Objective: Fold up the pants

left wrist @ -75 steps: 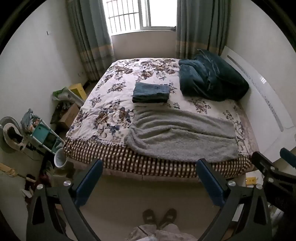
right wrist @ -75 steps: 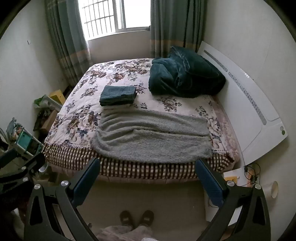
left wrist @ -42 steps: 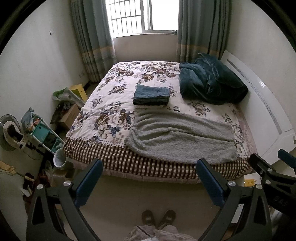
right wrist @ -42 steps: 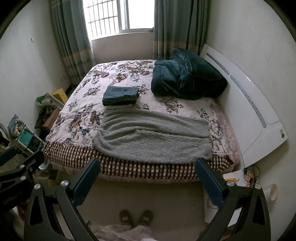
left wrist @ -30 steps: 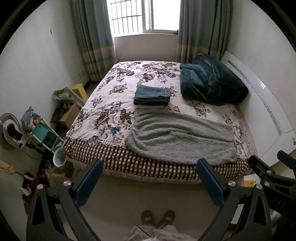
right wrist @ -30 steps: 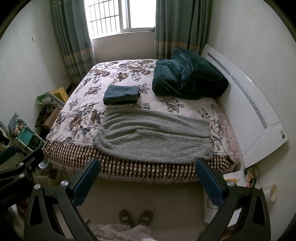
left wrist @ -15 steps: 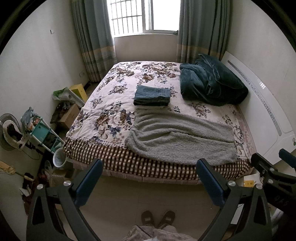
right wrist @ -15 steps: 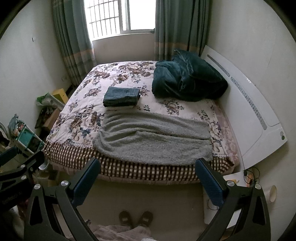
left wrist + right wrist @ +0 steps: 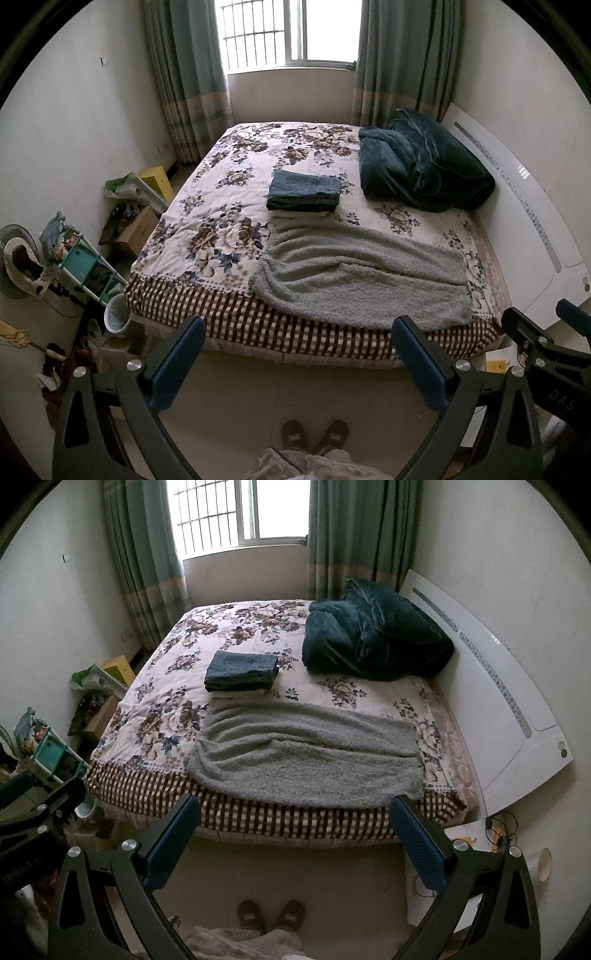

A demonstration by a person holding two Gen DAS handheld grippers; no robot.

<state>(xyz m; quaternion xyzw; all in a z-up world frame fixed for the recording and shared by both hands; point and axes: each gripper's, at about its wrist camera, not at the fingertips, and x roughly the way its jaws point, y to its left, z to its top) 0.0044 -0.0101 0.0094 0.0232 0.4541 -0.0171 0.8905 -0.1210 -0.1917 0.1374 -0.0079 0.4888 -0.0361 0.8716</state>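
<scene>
Hovering above the floor, the left tool (image 9: 297, 356) and right tool (image 9: 295, 834) were both spread wide, empty. Folded pants (image 9: 303, 190) sat on the bed (image 9: 229, 206), beside the gray blanket (image 9: 362, 280).

Person's legs (image 9: 314, 467) cut off by the bottom edge above the slippers (image 9: 314, 435), right gripper (image 9: 546, 343) partly out of frame, shelf clutter (image 9: 59, 240) too small to identify, far bed edge hidden behind dark green quilt (image 9: 421, 166)

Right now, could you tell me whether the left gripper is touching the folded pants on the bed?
Apart. The left wrist view shows the left gripper open over the floor, with the grey blanket between it and the folded pants.
</scene>
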